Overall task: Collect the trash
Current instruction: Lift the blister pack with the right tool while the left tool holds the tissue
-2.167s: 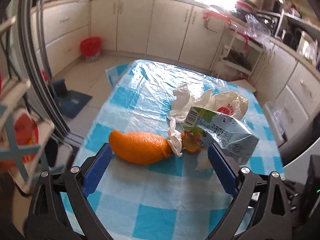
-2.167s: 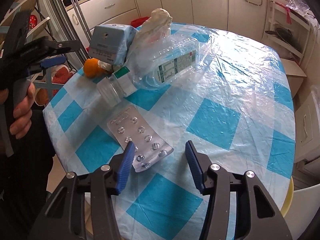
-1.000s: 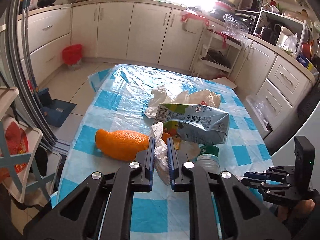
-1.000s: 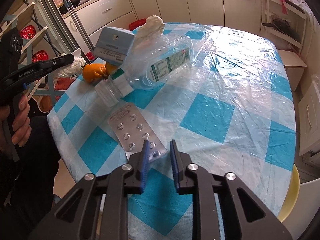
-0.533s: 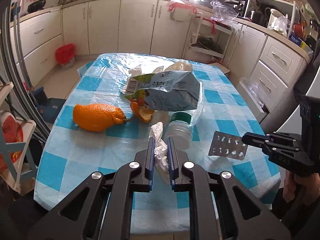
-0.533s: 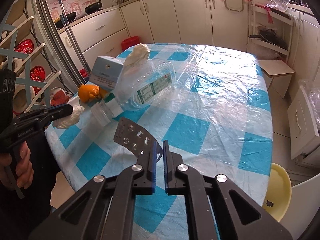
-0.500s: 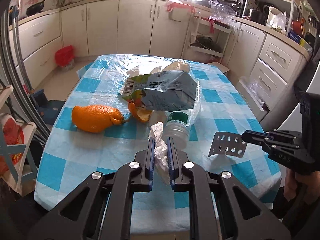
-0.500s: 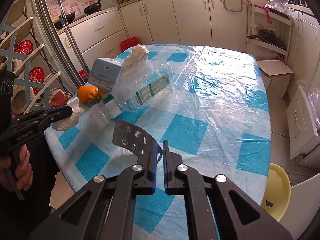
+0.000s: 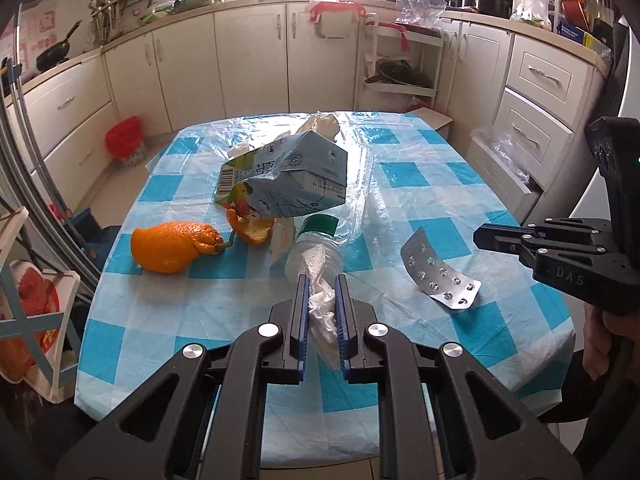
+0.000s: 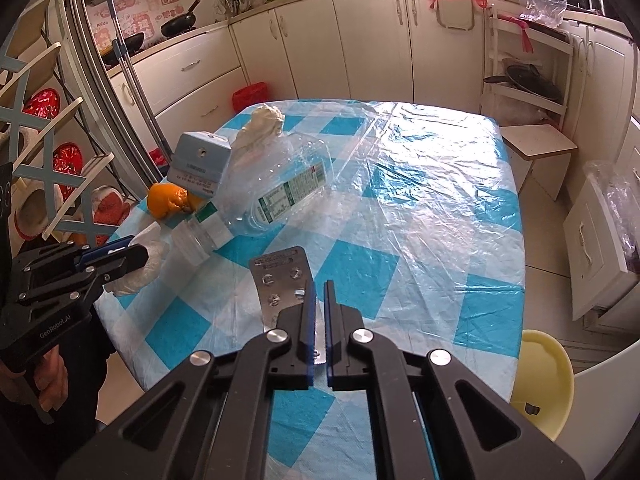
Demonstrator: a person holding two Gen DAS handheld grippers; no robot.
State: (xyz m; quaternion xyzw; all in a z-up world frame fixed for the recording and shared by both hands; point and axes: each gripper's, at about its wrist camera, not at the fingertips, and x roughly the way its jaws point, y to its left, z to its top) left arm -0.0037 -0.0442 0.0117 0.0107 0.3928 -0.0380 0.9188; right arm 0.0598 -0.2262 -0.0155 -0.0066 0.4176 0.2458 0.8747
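Two claws, both loaded. Through my left camera, my left claw (image 9: 322, 312) is clenched on a white tissue (image 9: 320, 304) above the table's (image 9: 224, 320) near edge. The carton (image 9: 288, 184), orange (image 9: 172, 246), peel (image 9: 250, 232) and bottle (image 9: 320, 240) crowd the middle (bare cloth lies all around them). My right claw (image 9: 478, 236) comes in from the right, holding the blister pack (image 9: 438, 276) clear of the cloth.

Through my right camera, my right claw (image 10: 318, 312) is pinched on the pack's (image 10: 282, 280) edge. The table's whole right half lies open; a yellow stool (image 10: 548, 384) stands just past its near corner.
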